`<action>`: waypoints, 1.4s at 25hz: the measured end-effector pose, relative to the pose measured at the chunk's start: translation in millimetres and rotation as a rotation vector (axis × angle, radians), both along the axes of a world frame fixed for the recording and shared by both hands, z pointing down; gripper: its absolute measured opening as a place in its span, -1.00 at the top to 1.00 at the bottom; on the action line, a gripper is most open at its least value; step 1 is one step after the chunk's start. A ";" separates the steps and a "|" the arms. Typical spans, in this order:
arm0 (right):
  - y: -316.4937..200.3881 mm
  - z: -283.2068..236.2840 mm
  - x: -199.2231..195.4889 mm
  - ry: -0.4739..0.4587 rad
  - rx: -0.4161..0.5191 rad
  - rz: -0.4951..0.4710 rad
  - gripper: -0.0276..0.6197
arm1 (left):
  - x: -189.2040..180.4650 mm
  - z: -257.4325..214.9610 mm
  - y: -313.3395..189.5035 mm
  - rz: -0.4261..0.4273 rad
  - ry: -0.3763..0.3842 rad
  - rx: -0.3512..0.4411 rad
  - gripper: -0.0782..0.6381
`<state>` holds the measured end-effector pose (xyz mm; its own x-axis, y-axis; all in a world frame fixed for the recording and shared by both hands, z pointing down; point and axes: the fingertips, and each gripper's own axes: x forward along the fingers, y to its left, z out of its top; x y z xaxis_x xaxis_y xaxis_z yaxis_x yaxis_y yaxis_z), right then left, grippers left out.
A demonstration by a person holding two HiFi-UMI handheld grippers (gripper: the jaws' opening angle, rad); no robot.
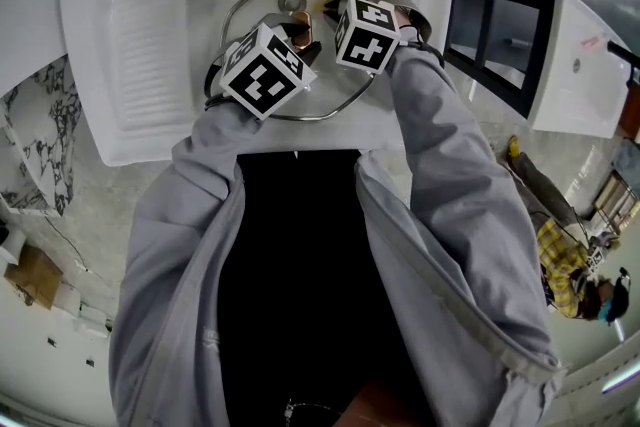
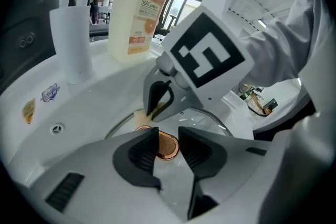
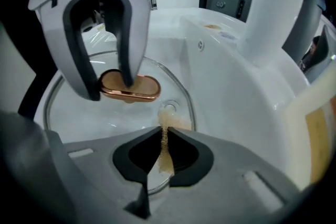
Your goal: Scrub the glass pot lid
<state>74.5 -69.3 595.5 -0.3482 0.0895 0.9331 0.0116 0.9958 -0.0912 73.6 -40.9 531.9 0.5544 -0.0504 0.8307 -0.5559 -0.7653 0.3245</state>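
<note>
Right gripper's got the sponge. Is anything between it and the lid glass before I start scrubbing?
Nothing visible. The sponge in the right gripper seems to rest on the glass pot lid near its rim. The copper handle, clamped by the left gripper, sits beside the sponge, not under it.

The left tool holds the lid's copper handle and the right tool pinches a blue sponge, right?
Not quite. The sponge is yellowish tan, not blue, as the right gripper view shows. The left tool does hold the copper handle of the lid, and the right tool pinches that sponge.
</note>
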 end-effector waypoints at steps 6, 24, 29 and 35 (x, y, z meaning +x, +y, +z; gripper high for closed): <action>50.2 -32.1 12.6 -0.012 -0.065 -0.007 0.82 | -0.4 0.7 0.7 -0.013 -0.015 0.023 0.47; 95.9 -110.5 37.3 -0.168 -0.141 0.173 0.82 | 3.1 -1.8 2.0 -0.020 -0.050 0.081 0.47; 23.2 -87.8 48.2 -0.133 0.014 0.249 0.82 | -0.9 -0.1 0.3 -0.027 -0.044 0.071 0.47; -14.8 -32.6 40.8 0.003 0.111 0.135 0.82 | 1.2 0.2 0.1 -0.014 -0.043 0.074 0.47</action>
